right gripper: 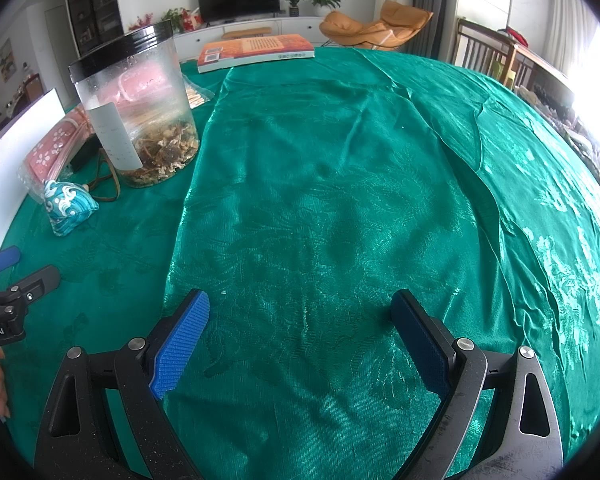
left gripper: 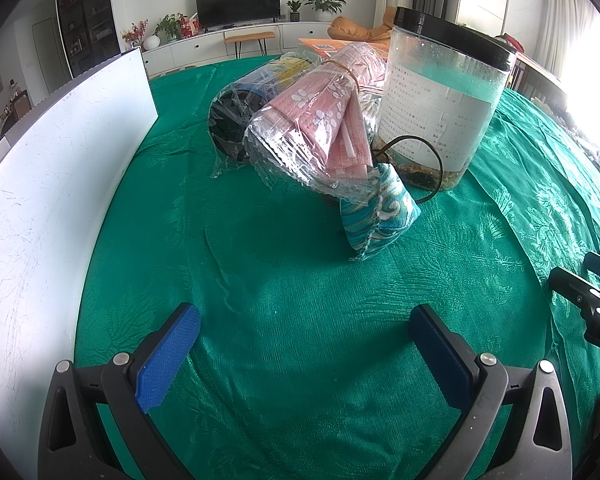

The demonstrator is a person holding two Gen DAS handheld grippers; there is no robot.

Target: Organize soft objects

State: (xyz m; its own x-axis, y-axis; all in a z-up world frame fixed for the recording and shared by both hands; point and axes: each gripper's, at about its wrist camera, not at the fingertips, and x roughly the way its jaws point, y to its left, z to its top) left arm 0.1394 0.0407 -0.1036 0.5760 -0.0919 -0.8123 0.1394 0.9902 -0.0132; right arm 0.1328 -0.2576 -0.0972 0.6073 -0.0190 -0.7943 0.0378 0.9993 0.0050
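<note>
A small teal patterned pouch (left gripper: pixel 378 210) lies on the green tablecloth (left gripper: pixel 280 280), against a clear plastic bag of pink floral masks (left gripper: pixel 320 120). A second plastic-wrapped bundle with dark contents (left gripper: pixel 236 116) lies behind it. The pouch (right gripper: pixel 69 208) and the mask bag (right gripper: pixel 58 148) also show at the left of the right wrist view. My left gripper (left gripper: pixel 304 328) is open and empty, well short of the pouch. My right gripper (right gripper: pixel 300 316) is open and empty over bare cloth (right gripper: pixel 340 200), to the right of the objects.
A clear jar with a black lid (left gripper: pixel 440 100) holding dried bits stands right of the bags, a dark cord (left gripper: pixel 420 152) at its base. A white board (left gripper: pixel 52 200) stands along the left. A book (right gripper: pixel 256 52) lies at the far edge. A wooden chair (right gripper: pixel 488 56) stands beyond the table.
</note>
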